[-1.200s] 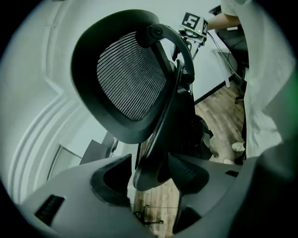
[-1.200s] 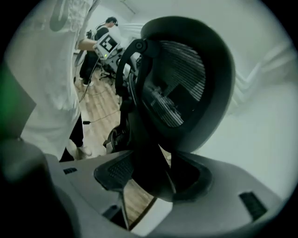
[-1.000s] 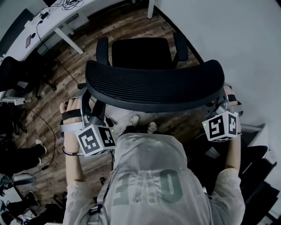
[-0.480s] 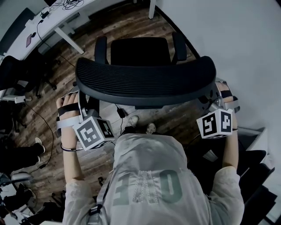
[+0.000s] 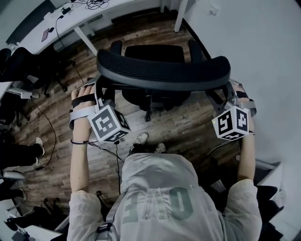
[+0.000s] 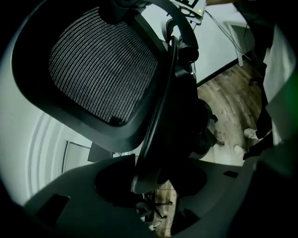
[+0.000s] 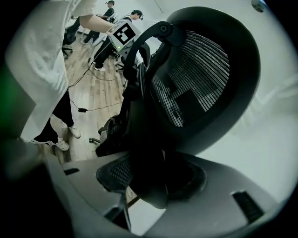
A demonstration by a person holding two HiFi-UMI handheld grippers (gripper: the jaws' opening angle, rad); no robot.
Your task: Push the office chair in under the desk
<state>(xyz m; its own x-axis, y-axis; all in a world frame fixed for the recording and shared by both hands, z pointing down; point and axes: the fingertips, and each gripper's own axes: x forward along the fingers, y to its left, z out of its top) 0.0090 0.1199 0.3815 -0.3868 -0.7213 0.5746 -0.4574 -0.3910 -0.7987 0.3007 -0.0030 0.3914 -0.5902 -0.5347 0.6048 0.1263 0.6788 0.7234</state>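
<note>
The black office chair stands on the wooden floor, its mesh backrest (image 5: 162, 73) toward me and its seat (image 5: 155, 52) toward the white desk (image 5: 70, 19) at the top. My left gripper (image 5: 100, 92) grips the backrest's left edge. That edge (image 6: 160, 116) runs between the jaws of the left gripper (image 6: 149, 181), which closed onto it and have just eased open a little. My right gripper (image 5: 229, 92) grips the backrest's right edge (image 7: 144, 107), which passes between the jaws of the right gripper (image 7: 153, 186); these have just been closing on it.
A white desk leg (image 5: 181, 14) stands just right of the chair, with a white wall (image 5: 263, 47) beyond. Other dark chairs (image 5: 28, 70) crowd the left, and cables (image 5: 47, 127) trail over the floor. My shoes (image 5: 141, 138) are behind the chair base. Other people (image 7: 135, 16) stand far off.
The chair has rolled away from me toward the desk, and both grippers have gone forward with its backrest. The chair's base now shows ahead of my feet.
</note>
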